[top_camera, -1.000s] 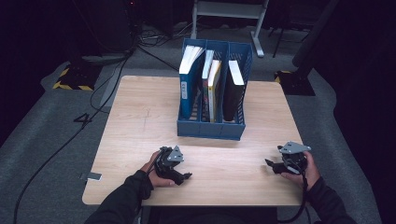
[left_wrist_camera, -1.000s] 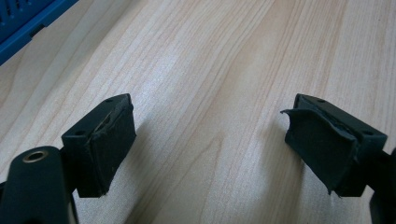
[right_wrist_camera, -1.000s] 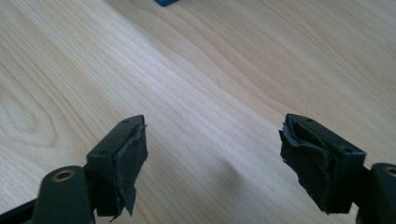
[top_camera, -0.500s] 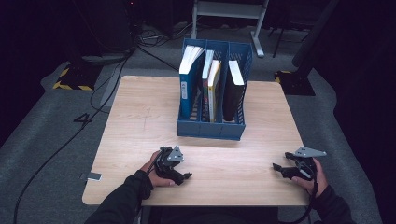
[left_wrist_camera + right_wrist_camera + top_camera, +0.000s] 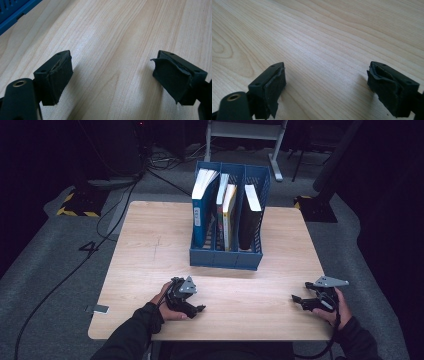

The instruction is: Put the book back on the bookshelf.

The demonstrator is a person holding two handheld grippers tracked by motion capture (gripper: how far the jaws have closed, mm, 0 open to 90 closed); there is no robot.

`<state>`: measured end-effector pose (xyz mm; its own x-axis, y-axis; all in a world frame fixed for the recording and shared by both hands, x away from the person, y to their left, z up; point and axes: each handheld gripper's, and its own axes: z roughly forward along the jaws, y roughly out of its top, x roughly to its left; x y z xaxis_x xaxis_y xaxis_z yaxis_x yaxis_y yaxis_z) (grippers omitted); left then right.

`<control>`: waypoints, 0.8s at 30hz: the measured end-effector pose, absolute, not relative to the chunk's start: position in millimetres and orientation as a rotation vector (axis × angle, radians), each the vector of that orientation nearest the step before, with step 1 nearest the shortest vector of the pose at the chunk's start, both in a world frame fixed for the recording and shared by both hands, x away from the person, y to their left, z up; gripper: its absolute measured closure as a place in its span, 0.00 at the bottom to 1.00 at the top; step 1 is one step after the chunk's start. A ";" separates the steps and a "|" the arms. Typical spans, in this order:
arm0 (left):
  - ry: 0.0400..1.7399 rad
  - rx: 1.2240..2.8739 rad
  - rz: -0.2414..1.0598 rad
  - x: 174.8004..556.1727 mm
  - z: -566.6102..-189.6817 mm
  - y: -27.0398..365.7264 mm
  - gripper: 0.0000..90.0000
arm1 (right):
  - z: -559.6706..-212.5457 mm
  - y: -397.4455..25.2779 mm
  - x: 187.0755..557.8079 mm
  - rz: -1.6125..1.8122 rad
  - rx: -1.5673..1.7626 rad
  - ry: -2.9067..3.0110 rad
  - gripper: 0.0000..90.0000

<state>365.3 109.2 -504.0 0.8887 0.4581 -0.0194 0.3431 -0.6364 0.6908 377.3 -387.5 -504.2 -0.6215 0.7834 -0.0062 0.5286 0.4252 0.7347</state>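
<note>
A blue file rack [image 5: 227, 257] stands at the middle of the wooden table [image 5: 150, 245], with several upright books [image 5: 202, 202] in its slots. My left gripper [image 5: 199, 309] rests on the table near the front edge, left of centre, open with nothing between its jaws [image 5: 112, 80]. My right gripper [image 5: 296, 299] is held low at the table's front right corner, open and empty too [image 5: 325, 86]. Both gripper views look down on bare wood between worn black pads [image 5: 56, 77]. A corner of the rack [image 5: 15, 12] shows at the top left of the left gripper view.
Cables [image 5: 75, 260] trail over the grey floor left of the table. A yellow-and-black striped foot [image 5: 75, 210] lies at the far left and a metal stand [image 5: 245, 132] is behind the rack. A small tag [image 5: 98, 309] hangs at the table's front left corner.
My right gripper has moved right and slightly toward the front edge, ending at the table's front right corner. The left gripper has stayed in place.
</note>
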 end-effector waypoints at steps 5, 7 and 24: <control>0.571 2.318 0.202 365.3 -504.1 109.3 0.17 | -504.2 -388.0 378.9 1.022 1.116 2.344 0.16; 0.570 2.319 0.200 365.5 -504.1 109.4 0.17 | -504.2 -388.1 379.0 1.023 1.116 2.345 0.16; 0.560 2.322 0.194 367.5 -504.1 109.2 0.17 | -504.2 -388.7 379.8 1.025 1.110 2.349 0.16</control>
